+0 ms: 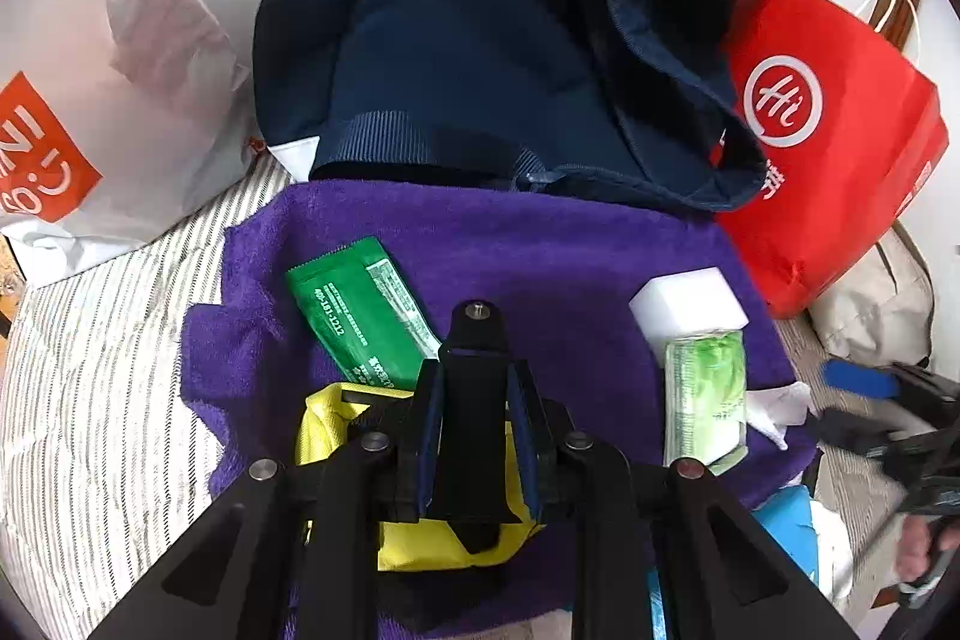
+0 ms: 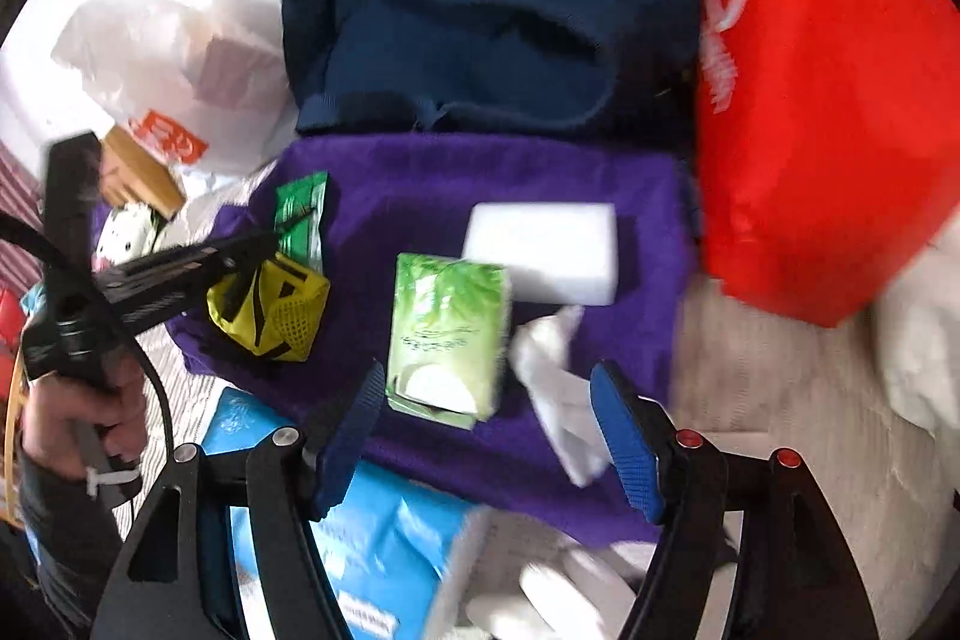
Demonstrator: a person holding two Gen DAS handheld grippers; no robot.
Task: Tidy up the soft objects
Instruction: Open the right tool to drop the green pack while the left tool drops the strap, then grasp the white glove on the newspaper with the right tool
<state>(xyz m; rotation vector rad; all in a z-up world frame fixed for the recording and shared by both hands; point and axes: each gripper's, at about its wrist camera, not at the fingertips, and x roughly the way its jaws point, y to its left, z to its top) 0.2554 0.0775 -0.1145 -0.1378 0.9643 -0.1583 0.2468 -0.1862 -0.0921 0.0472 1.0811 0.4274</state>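
A purple towel lies spread on the striped bed, also in the right wrist view. On it lie a green sachet, a white sponge block and a green tissue pack. My left gripper is shut on a yellow mesh pouch, seen held at the towel's left edge in the right wrist view. My right gripper is open and empty, hovering just before the green tissue pack and a crumpled white tissue. The sponge lies behind them.
A navy jacket lies behind the towel. A red tote bag stands at the right, a white plastic bag at the left. A blue tissue pack lies near the towel's front edge. A small white plush toy sits at the far left.
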